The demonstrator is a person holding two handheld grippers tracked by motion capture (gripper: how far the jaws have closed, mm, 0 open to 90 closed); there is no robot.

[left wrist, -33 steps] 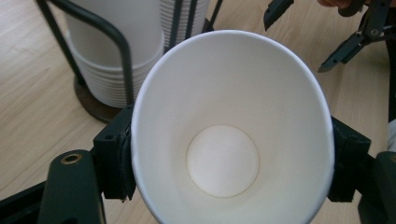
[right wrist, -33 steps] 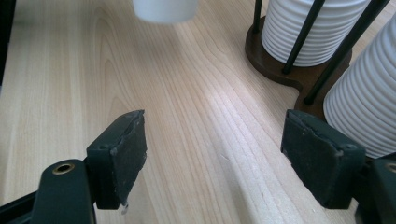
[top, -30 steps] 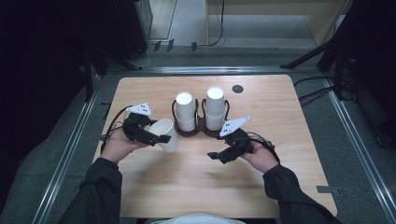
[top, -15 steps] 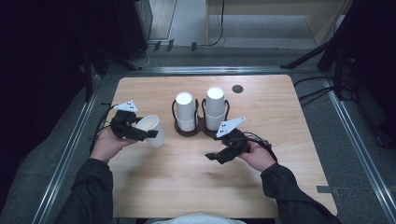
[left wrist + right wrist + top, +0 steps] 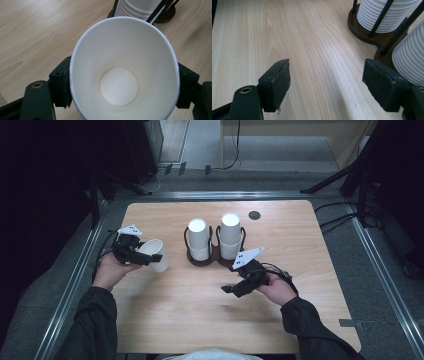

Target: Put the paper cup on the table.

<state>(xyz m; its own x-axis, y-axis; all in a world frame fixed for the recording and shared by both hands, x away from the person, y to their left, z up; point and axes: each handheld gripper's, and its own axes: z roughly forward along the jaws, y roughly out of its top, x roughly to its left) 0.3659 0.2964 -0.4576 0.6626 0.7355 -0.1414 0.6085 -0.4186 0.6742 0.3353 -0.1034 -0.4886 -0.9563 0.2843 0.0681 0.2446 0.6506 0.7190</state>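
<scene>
Fingers [image 5: 61, 87] of the left gripper [image 5: 131, 251] pinch a single white paper cup [image 5: 123, 72] by its wall, one black pad on each side; the left gripper view looks straight down its mouth to the round bottom, and the cup's lower rim is cut off by the frame edge, as is the far pad's outer end. High view places that cup [image 5: 154, 255] tilted on its side, just above the left part of the wooden table [image 5: 300, 235], well left of the holder; whether it touches the tabletop is hard to tell. Right gripper [image 5: 239, 289] sits nearer the person, jaws spread wide with nothing between; its own view shows two pads [image 5: 277, 82] over bare wood grain. Farther off: a dark two-post cup holder [image 5: 214, 259] with two stacks of white cups, left stack [image 5: 198, 239] and right stack [image 5: 230, 235]. Cups per stack cannot be counted from above; the right gripper view shows the ribbed rims [image 5: 384, 15] closely nested, tops cut off. Its brown base [image 5: 364, 27] reads plainly there, dim from above. Beyond, one small dark disc [image 5: 254, 215] lies near the table's far edge; what it is cannot be made out.
</scene>
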